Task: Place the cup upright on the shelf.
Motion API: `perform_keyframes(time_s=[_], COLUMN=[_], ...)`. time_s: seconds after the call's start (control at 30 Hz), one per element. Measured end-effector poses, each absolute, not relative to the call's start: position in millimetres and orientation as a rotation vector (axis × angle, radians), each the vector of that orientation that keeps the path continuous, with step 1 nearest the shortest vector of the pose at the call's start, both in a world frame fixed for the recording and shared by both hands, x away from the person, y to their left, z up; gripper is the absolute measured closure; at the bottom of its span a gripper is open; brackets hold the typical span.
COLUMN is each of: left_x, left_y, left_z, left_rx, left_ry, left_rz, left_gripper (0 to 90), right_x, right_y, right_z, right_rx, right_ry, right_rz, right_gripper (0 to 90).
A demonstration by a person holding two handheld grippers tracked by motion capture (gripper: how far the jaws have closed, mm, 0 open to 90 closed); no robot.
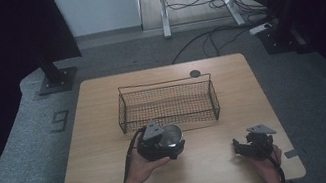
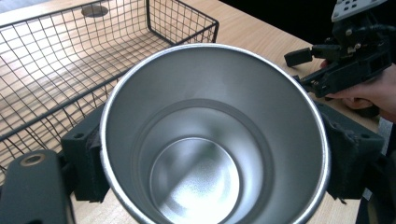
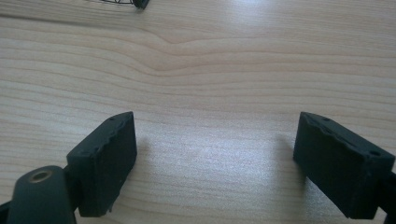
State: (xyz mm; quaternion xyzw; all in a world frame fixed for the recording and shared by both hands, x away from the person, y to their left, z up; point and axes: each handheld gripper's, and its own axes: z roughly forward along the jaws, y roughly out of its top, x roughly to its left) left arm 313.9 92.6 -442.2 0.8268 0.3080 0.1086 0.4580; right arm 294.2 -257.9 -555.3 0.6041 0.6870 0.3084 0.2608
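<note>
A shiny steel cup (image 1: 173, 135) stands upright just in front of the wire basket (image 1: 168, 103). My left gripper (image 1: 163, 145) is shut on it. In the left gripper view the empty cup (image 2: 212, 135) sits between the two black jaws, which press its sides. My right gripper (image 1: 242, 147) rests low over the table near the front right, open. In the right gripper view its fingertips (image 3: 105, 158) stand wide apart over bare wood with nothing between them. The right gripper (image 2: 345, 56) and the hand holding it also show in the left gripper view.
The black wire basket (image 2: 60, 60) is empty and sits mid-table toward the back. A small dark round disc (image 1: 195, 73) lies by the table's far edge behind the basket. Stands and cables are on the floor beyond the table.
</note>
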Motion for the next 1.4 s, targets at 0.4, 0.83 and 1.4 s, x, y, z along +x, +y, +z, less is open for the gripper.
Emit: perform_keyframes(time_s=[0.4,0.83,1.4], left_x=[321.5,331.5,346.7], left_y=[99.7,108.4,118.2], left_z=[-431.4,-418.7,-409.7], left_rx=[2.018,2.005,1.99], left_ry=[0.765,0.773,0.802], left_rz=[0.262,0.273,0.271], left_gripper=[14.4,14.4,14.4], right_x=[294.2,294.2,294.3], right_y=[-257.9,-257.9,-257.9], right_z=[-555.3,-555.3,-555.3], right_rx=[1.637,1.637,1.637], right_ry=[1.857,1.858,1.856], right_rz=[0.834,0.834,0.835], right_gripper=[13.4,13.4,13.4])
